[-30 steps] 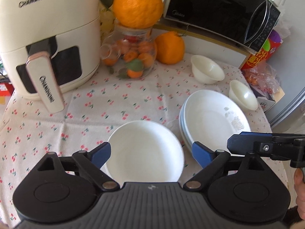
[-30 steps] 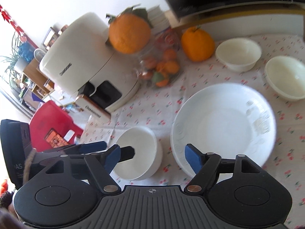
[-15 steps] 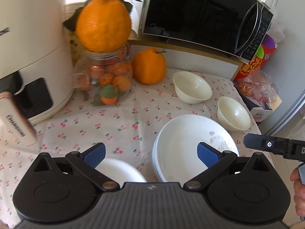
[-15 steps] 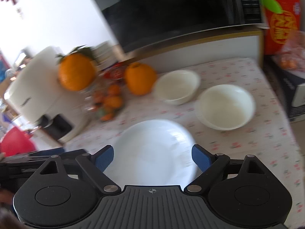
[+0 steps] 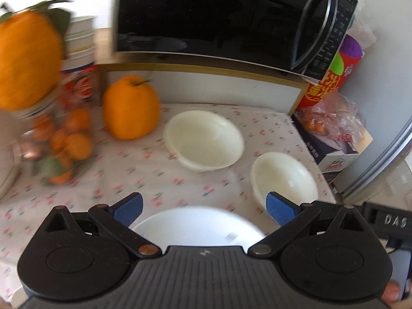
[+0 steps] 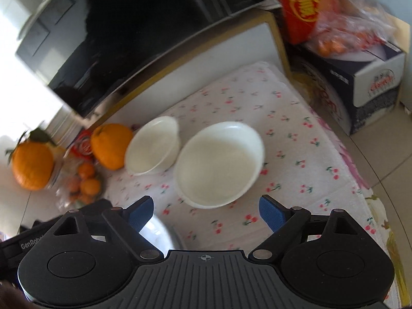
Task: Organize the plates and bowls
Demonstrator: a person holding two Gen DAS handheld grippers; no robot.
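Observation:
Two cream bowls stand empty on the cherry-print cloth: one [image 5: 203,140] [image 6: 153,145] beside a big orange, the other [image 5: 283,180] [image 6: 219,162] nearer the table's right edge. My left gripper [image 5: 203,209] is open with nothing in it, over the far rim of the white plate stack [image 5: 198,224]. The right-hand bowl lies just beyond its right fingertip. My right gripper [image 6: 206,212] is open too, just short of that bowl and apart from it. The plate stack's rim [image 6: 159,234] shows under its left finger.
A black microwave [image 5: 219,18] sits on a shelf behind the bowls. A big orange [image 5: 130,109] and a jar of small oranges [image 5: 59,141] stand at the left. A red box [image 5: 332,77], a bag of fruit [image 6: 347,33] and a carton [image 6: 373,87] lie past the table's right edge.
Both views have swept to the right: the air fryer and the small white dish have left the pictures, and the two cream bowls are now much nearer. The right jaws have widened a little.

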